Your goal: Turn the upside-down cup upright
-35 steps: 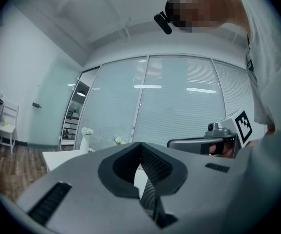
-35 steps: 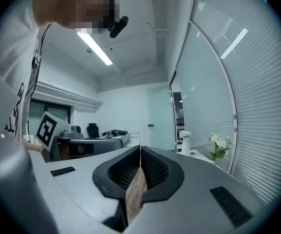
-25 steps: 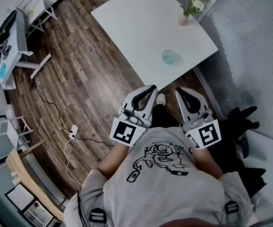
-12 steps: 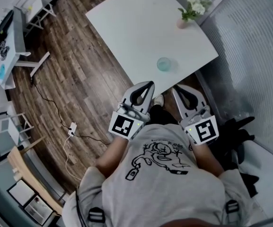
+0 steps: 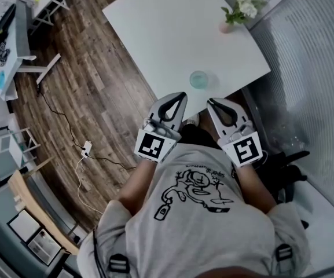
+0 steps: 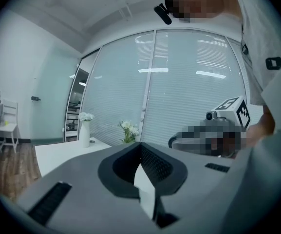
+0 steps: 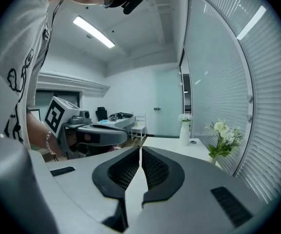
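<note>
Poised short of the clear cup (image 5: 199,79), at the near edge of the white table (image 5: 155,33).
Holding left gripper (image 5: 182,97) and right gripper (image 5: 209,102) abreast, jaws pressed together on nothing (presumably staged for the reach).

Right gripper (image 7: 140,150): grey body, dark ribbed fingers (image 7: 157,169) pressed together, nothing between them.
Left gripper (image 7: 117,134): at left, roughly level, marker cube on top.
White surface (image 7: 172,143): beyond the fingers, bearing a tall white vase (image 7: 184,132) and a flower bunch (image 7: 222,139) at right.
Blinds (image 7: 228,57): right side.
Ceiling light (image 7: 93,31): overhead.
White chair (image 7: 139,123): far back.
</note>
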`<state>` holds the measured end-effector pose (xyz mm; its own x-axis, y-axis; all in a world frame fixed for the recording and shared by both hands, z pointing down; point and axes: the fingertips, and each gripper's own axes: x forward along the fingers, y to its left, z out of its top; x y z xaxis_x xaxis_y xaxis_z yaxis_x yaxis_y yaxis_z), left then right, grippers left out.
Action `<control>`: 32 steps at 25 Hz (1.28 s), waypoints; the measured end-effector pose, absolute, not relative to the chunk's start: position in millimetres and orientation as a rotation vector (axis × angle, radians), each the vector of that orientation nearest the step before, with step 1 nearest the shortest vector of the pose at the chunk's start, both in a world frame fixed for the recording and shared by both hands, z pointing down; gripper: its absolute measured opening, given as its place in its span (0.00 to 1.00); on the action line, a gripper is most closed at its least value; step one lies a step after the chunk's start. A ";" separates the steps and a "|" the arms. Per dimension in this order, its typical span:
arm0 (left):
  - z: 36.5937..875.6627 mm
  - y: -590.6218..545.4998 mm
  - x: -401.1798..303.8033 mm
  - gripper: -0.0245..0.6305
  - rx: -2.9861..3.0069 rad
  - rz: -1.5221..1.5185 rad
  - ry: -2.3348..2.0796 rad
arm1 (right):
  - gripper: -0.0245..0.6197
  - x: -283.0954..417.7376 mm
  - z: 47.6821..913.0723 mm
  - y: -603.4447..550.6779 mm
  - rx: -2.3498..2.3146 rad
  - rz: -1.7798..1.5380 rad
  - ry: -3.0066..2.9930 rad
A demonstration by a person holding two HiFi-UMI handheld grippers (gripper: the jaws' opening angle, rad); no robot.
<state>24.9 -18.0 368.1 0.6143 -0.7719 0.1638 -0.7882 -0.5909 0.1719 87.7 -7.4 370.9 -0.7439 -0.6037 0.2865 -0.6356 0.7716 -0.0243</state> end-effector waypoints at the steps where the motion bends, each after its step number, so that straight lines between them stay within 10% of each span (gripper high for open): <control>1: 371.5 -19.7 25.3 0.03 2.612 0.110 -1.278 | 0.10 87.0 374.9 -9.2 0.955 0.169 -2.697; 32: 515.2 -47.6 2.1 0.03 2.597 0.327 -1.012 | 0.26 59.4 539.5 -41.3 0.648 0.108 -2.167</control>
<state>2.1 -47.6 515.2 0.7206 -0.6106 0.3286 -0.6874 -0.6913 0.2228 59.4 -41.3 539.5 -0.5055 -0.4121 0.7581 -0.4854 0.8622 0.1450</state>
